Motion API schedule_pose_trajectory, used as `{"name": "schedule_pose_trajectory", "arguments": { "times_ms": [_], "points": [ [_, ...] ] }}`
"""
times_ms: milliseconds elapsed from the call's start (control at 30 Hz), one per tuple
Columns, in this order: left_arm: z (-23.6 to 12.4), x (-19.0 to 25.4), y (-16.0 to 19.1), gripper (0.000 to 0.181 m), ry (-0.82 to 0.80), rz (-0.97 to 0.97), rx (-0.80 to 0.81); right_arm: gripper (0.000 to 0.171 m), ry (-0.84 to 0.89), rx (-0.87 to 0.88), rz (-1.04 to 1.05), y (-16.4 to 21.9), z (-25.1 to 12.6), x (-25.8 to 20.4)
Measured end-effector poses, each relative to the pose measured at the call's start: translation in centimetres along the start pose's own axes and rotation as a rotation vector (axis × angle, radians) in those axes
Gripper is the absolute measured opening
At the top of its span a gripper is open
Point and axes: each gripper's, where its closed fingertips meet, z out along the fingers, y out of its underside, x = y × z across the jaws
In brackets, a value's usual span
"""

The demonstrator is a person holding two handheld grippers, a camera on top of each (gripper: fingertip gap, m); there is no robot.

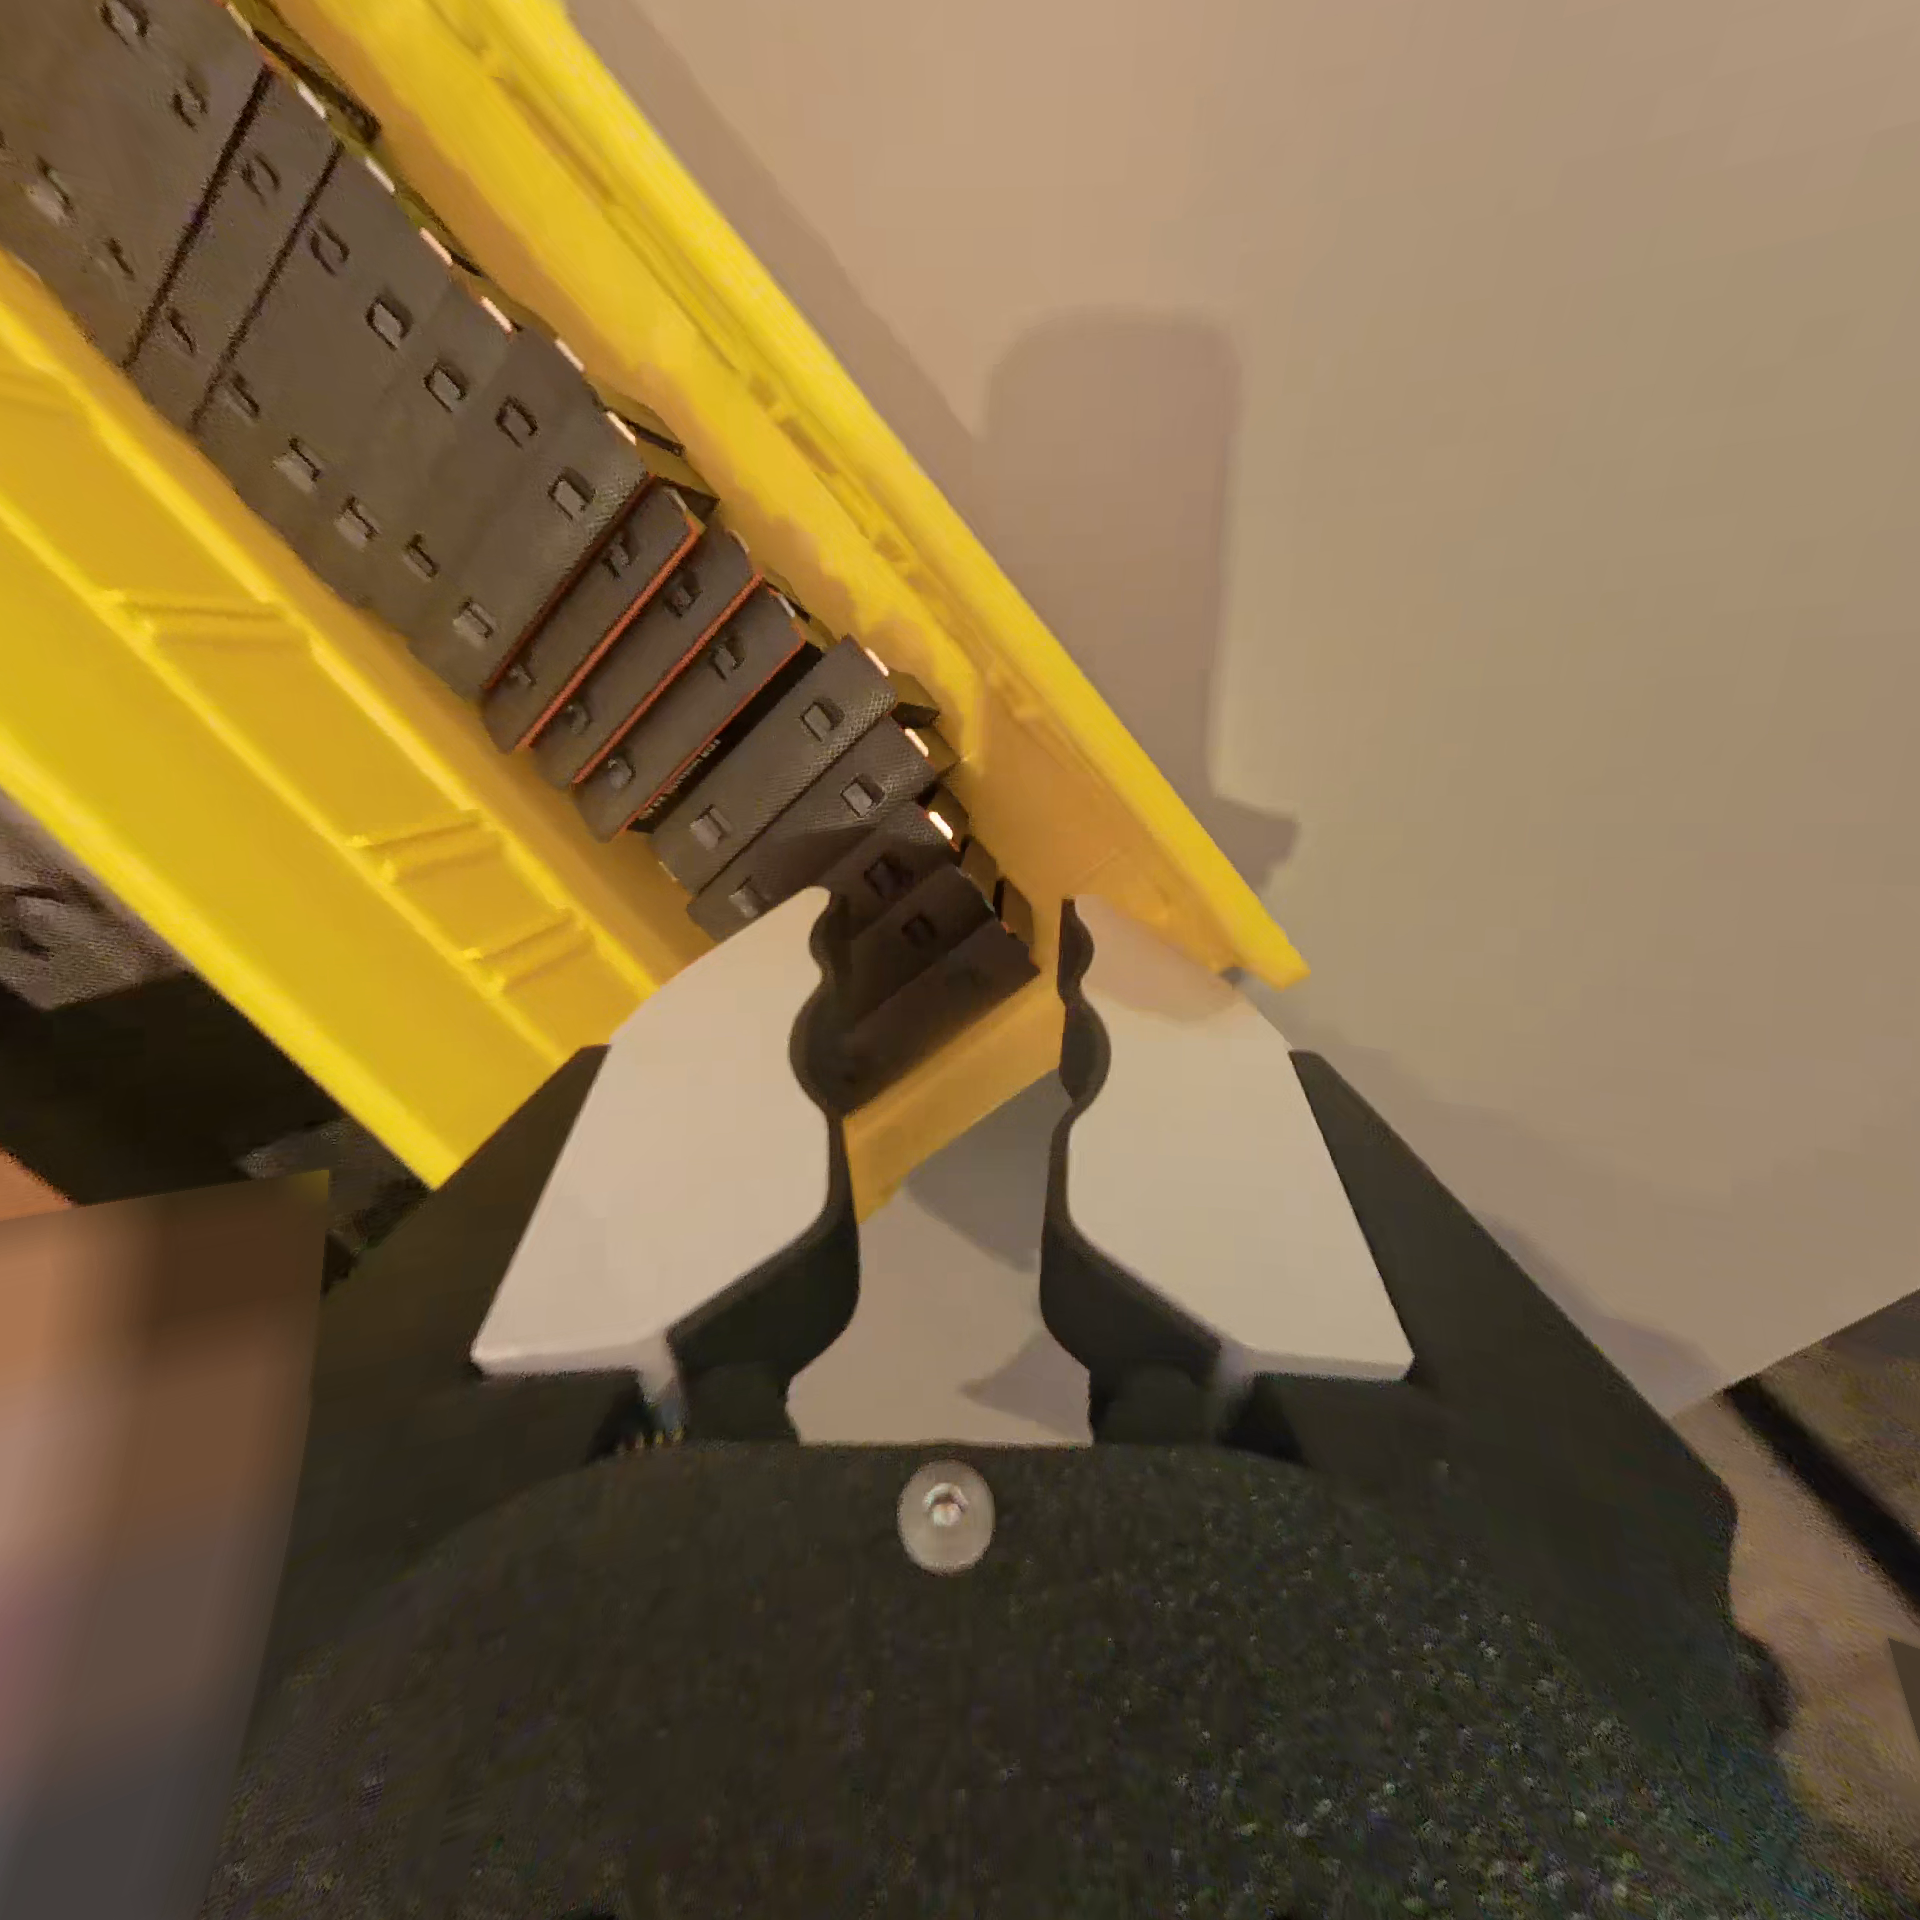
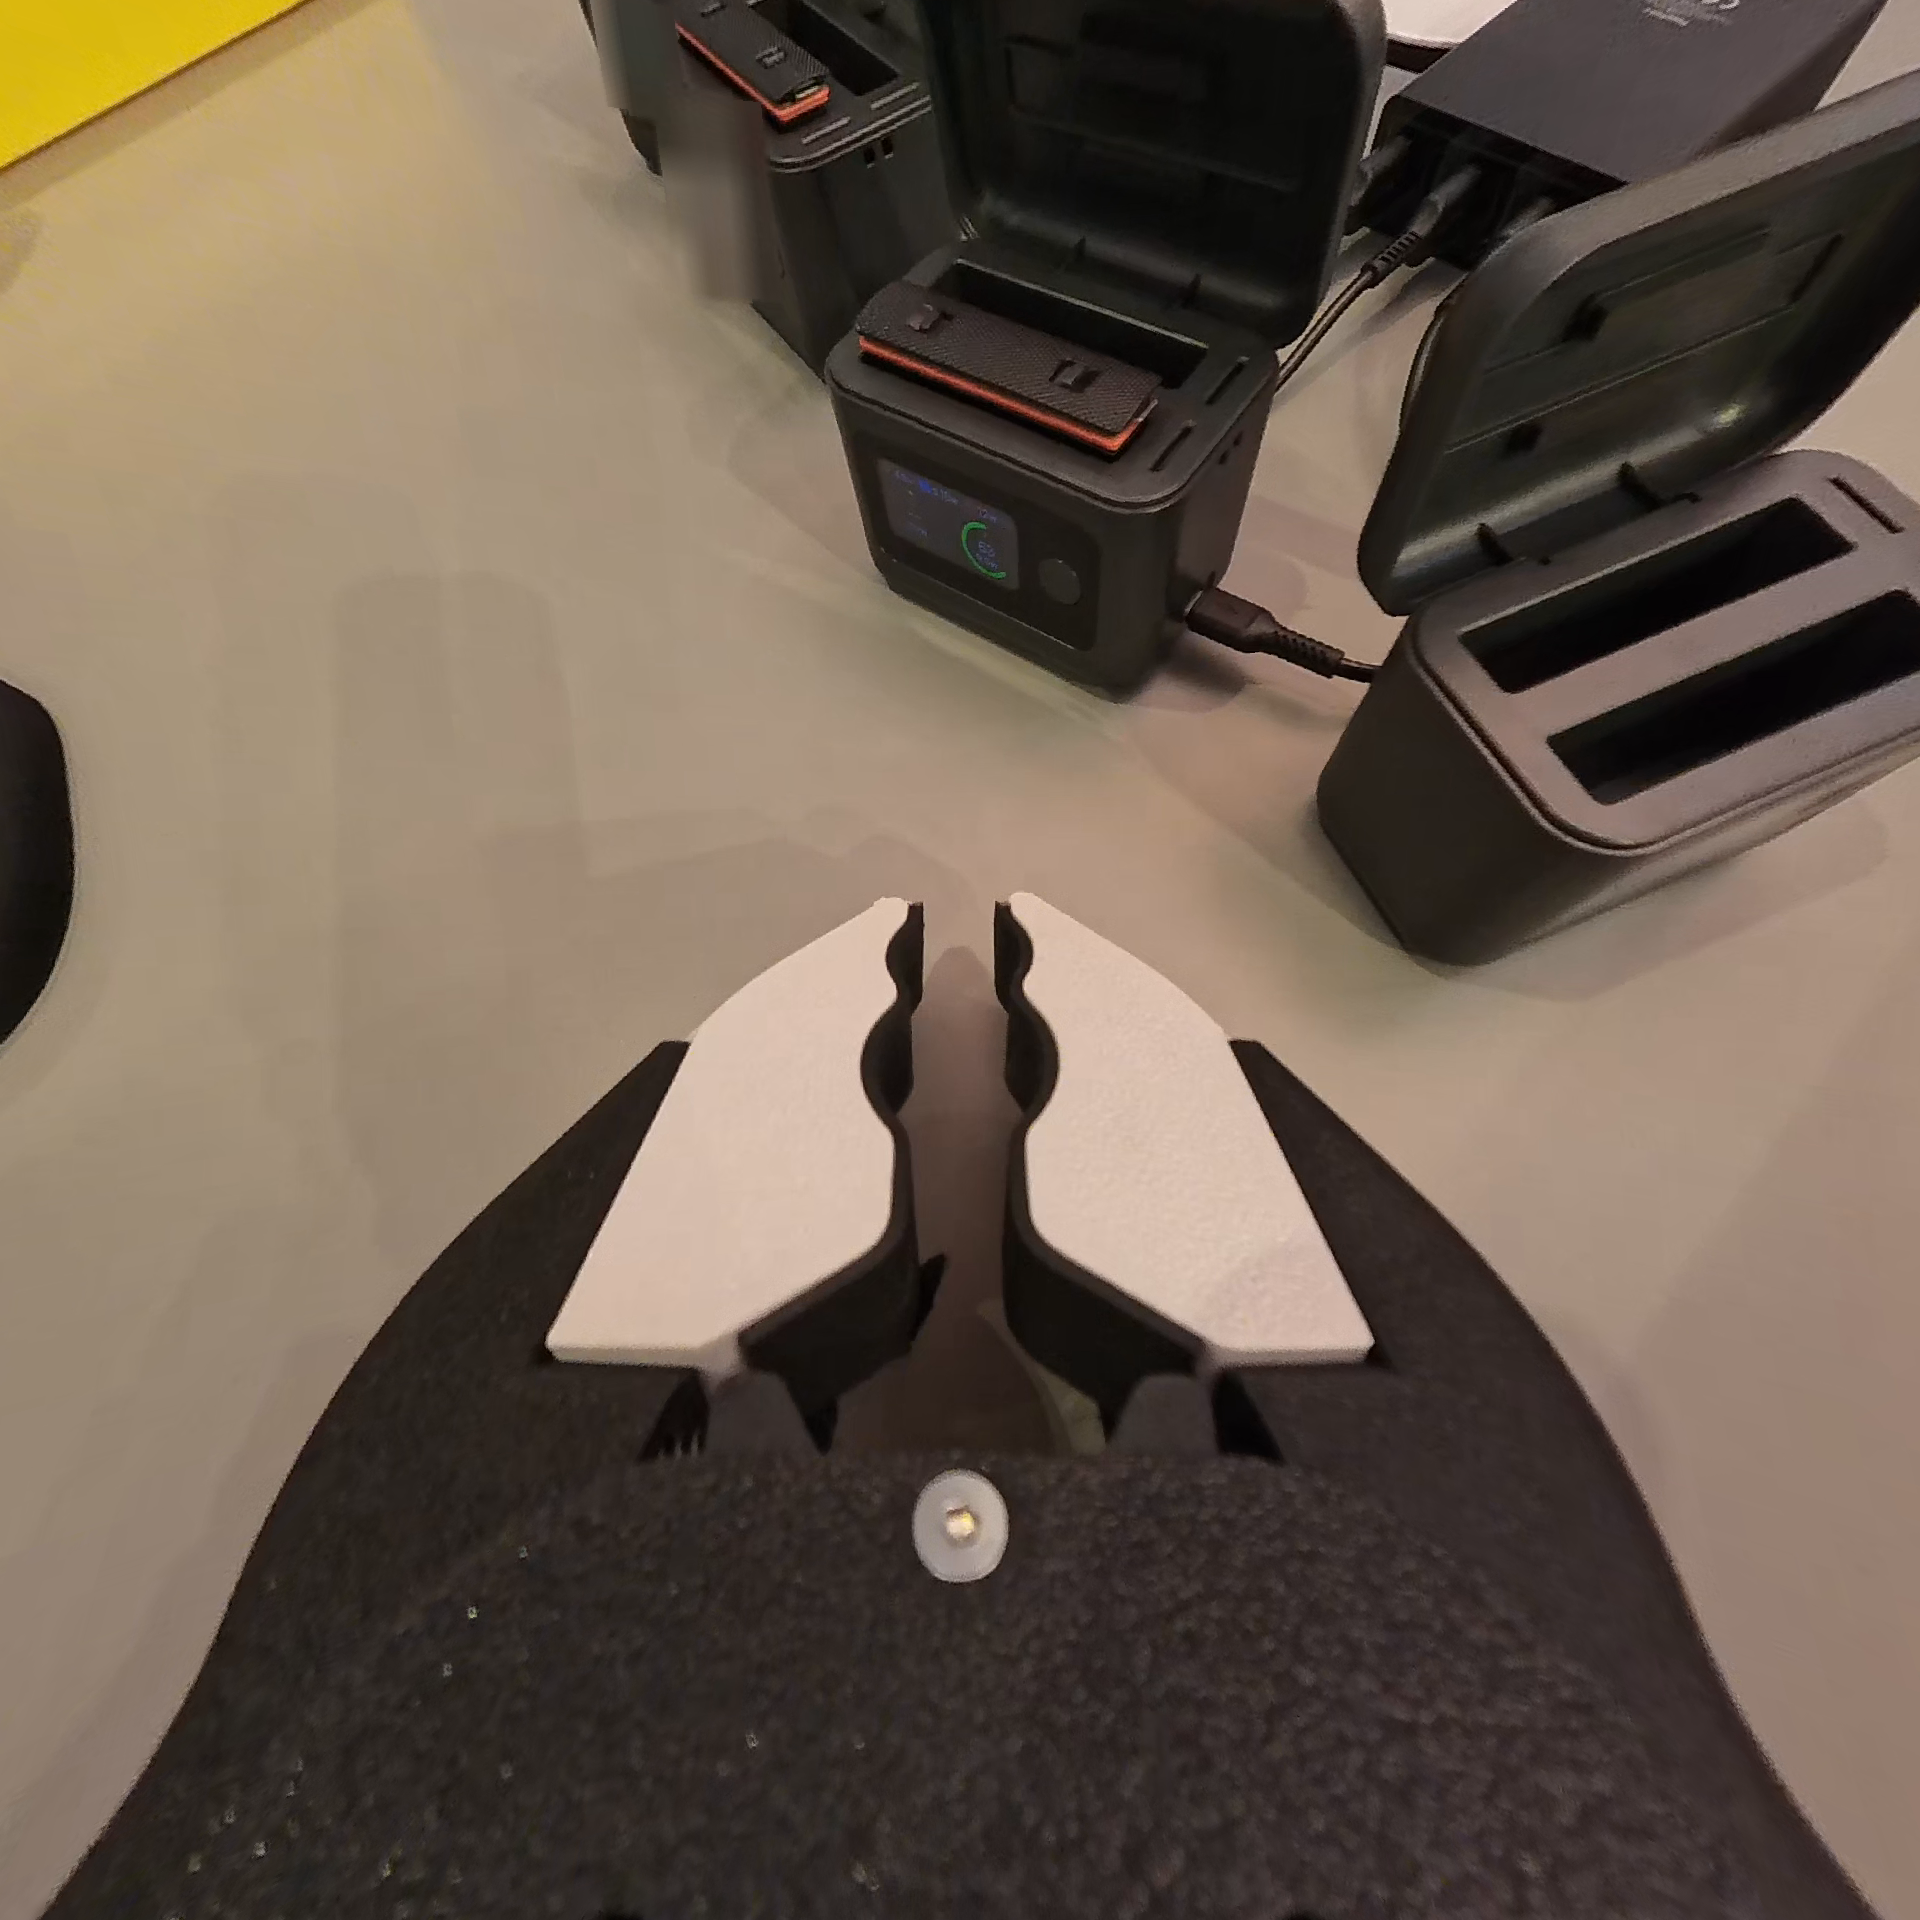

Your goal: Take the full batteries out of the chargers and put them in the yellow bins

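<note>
A yellow bin (image 1: 312, 831) runs diagonally through the left wrist view and holds a row of several dark batteries (image 1: 436, 436), some with orange edges. My left gripper (image 1: 940, 914) is open over the bin's near end, with nothing between its fingers. In the right wrist view my right gripper (image 2: 956, 914) is nearly shut and empty, above the bare table. Ahead of it stands a charger with a lit screen (image 2: 1049, 520), lid up, with one orange-edged battery (image 2: 1008, 384) in its front slot. A charger behind it (image 2: 821, 187) also holds a battery (image 2: 758, 62).
An open charger (image 2: 1621, 748) with two empty slots stands at the right. A dark power hub (image 2: 1621, 73) with cables (image 2: 1278, 644) sits at the back right. A yellow bin's corner (image 2: 125, 62) shows at top left, and a dark object (image 2: 26, 862) at the left edge.
</note>
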Motion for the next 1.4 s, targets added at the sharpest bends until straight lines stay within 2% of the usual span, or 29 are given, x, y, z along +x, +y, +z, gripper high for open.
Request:
{"name": "schedule_pose_trajectory", "arguments": {
  "times_ms": [67,233,367,567,867,1000,1067,1100,1233,1400],
  "points": [
    [0.3,-0.1,-0.1,0.045,0.015,-0.07,-0.003,0.012,0.0,0.0,0.0,0.0,0.0,0.0],
    [0.8,-0.8,0.7,0.037,-0.092,-0.103,-0.114,0.013,-0.003,-0.001,0.002,0.0,0.0,0.0],
    [0.6,-1.2,1.1,0.041,-0.138,-0.121,-0.169,0.013,-0.007,0.0,0.008,0.0,-0.1,0.0],
    [-1.1,-1.8,1.5,0.051,-0.248,0.001,-0.312,0.013,-0.009,-0.001,0.014,0.0,-0.1,0.1],
    [-3.7,-3.3,3.3,0.036,-0.387,0.204,-0.492,0.013,-0.01,-0.001,0.011,0.1,-0.1,0.0],
    [-4.2,-3.9,3.9,0.032,-0.416,0.249,-0.509,0.013,-0.01,-0.002,0.013,0.1,0.0,0.1],
    [-5.0,-5.2,4.5,0.02,-0.489,0.287,-0.554,0.013,-0.01,-0.003,0.013,0.1,0.0,0.1],
    [-5.1,-5.5,5.0,0.021,-0.492,0.307,-0.575,0.013,-0.009,-0.003,0.013,0.1,0.0,0.1],
    [-5.2,-6.2,6.4,0.026,-0.491,0.329,-0.59,0.013,-0.008,-0.004,0.014,0.1,0.0,0.1],
    [-5.0,-5.5,5.5,0.031,-0.441,0.385,-0.469,0.013,-0.007,-0.005,0.015,0.1,0.0,0.1]
  ]
}}
